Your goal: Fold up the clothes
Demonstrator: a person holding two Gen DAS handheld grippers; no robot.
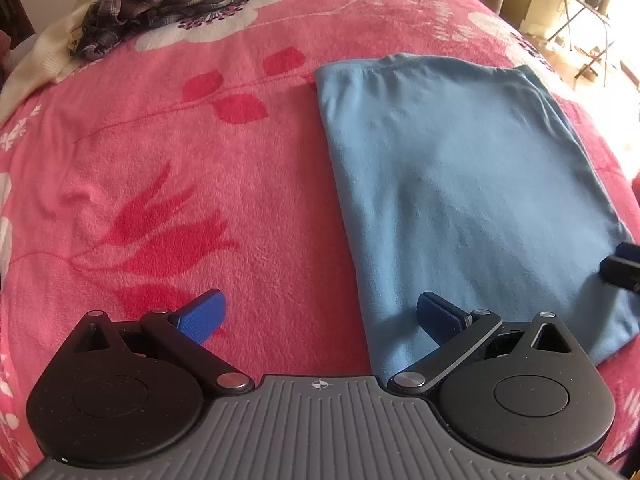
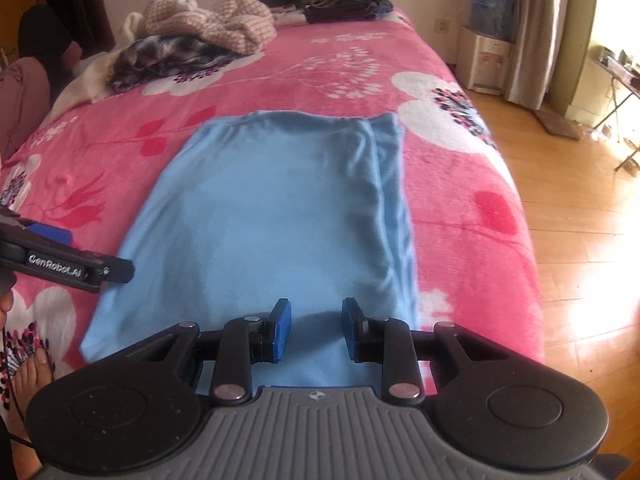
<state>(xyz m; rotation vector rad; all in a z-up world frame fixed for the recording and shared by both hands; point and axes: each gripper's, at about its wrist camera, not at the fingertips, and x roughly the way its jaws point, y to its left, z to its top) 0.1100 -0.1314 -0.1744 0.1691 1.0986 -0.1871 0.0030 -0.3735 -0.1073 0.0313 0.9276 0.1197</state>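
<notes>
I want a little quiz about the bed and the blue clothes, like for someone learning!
1. True or false: the light blue folded cotton garment lies flat on the pink flowery fleece blanket.
2. Which gripper has its jaws spread wider? A) left gripper B) right gripper
3. Fill the gap: the unfolded pile with the dark plaid cloth and the beige knitted sweater sits at the ___ end of the bed.

Key: 1 true. 2 A. 3 far.
</notes>
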